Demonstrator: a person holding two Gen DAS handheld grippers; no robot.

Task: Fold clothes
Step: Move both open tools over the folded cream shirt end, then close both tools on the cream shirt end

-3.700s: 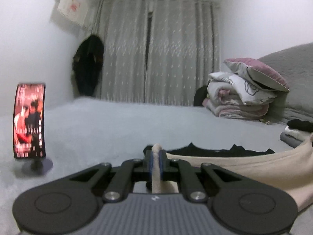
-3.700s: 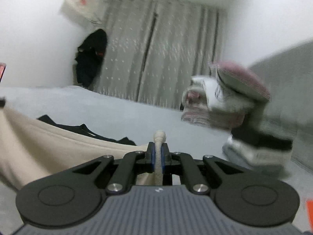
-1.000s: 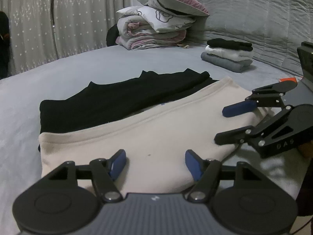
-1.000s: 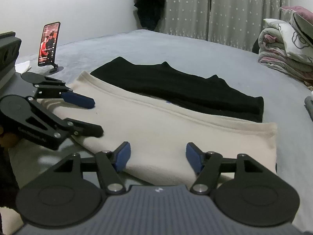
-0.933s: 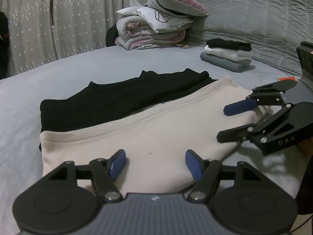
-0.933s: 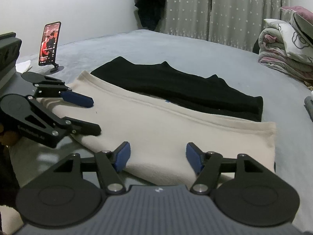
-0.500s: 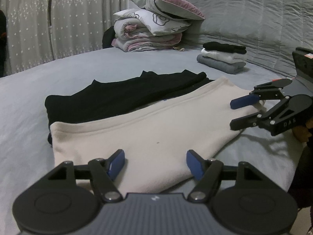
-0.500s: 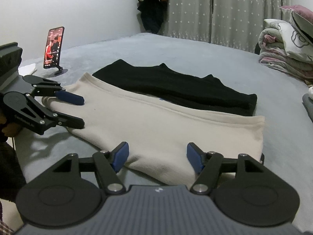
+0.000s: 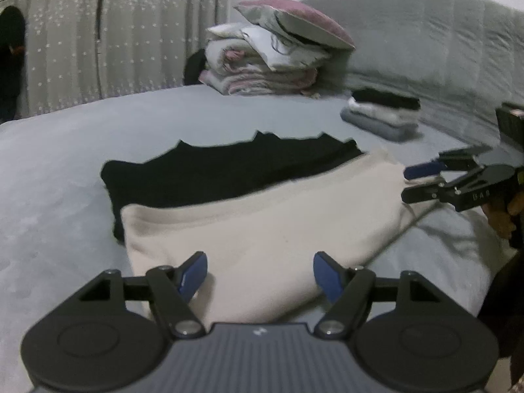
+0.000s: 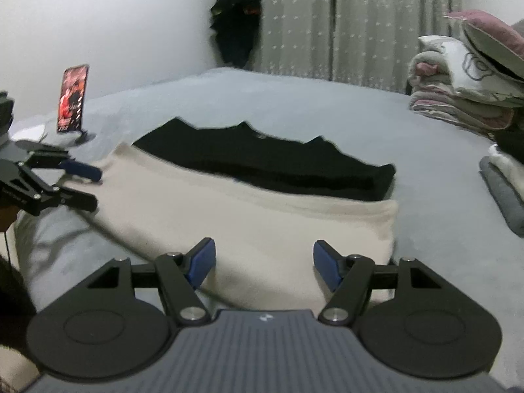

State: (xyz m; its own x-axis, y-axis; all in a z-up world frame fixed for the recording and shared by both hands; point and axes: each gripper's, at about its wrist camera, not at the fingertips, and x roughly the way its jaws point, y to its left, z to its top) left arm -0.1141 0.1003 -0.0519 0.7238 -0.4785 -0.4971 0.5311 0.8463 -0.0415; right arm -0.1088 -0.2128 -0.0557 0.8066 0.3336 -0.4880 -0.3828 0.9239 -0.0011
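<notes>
While both claws hang empty over the near edge, the scene reads like this:

Cream garment: the cream garment (image 9: pixel 262 222) lies flat on the bed (image 9: pixel 65 177), doubled into a long band straight ahead of both claws, its near edge just beyond the fingertips.
Black garment: the black garment (image 9: pixel 222 167) lies beyond the cream one and partly under its far edge, likely spread for later handling.
Left claw: the left claw (image 9: pixel 260 271) is spread wide and holds nothing, over the band's left end.
Right claw: the right claw (image 10: pixel 263 263) is equally wide and bare, over the band's right end.
Why so placed: one claw per end suits either letting go of a laid fold or reaching for the next.
Folded stack: a folded stack (image 9: pixel 383 114) sits well beyond, off to the right, seemingly where finished pieces go.
</notes>
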